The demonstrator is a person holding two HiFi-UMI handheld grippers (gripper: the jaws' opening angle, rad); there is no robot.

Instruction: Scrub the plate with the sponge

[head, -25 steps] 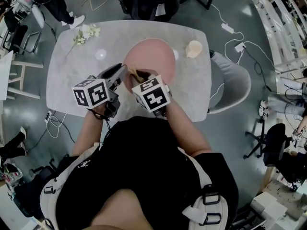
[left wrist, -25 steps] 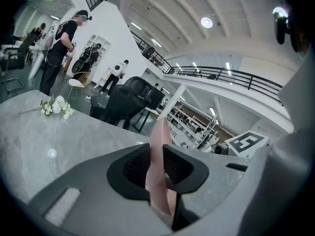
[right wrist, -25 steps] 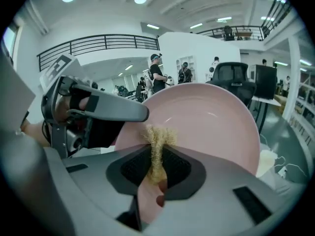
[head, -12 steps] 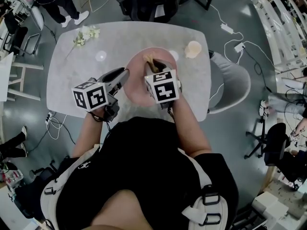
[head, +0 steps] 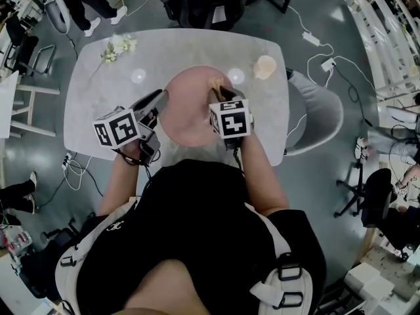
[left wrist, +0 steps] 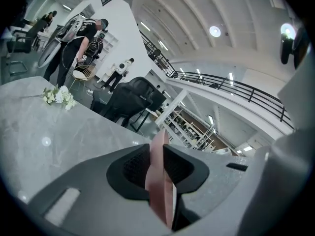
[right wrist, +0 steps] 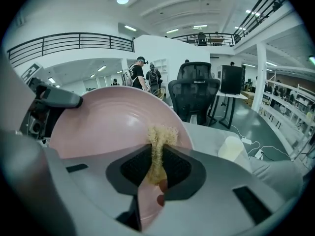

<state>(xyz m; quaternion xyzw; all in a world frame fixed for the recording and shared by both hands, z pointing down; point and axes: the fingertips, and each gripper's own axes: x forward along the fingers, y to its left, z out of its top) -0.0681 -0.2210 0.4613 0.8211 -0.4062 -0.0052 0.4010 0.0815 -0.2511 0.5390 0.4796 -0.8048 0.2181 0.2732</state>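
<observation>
The left gripper [head: 159, 96] is clamped on the left rim of the plate [head: 190, 113], apparently to steady it on the table [head: 262, 113]; its jaws have just eased slightly wider. The right gripper [head: 220, 90] pinches the sponge [right wrist: 160, 136] against the plate's far-right inner face, placed for scrubbing.

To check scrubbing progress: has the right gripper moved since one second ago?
Yes. In the head view the right gripper, shut on the sponge, has shifted rightward across the pink plate, nearer the cup.
</observation>
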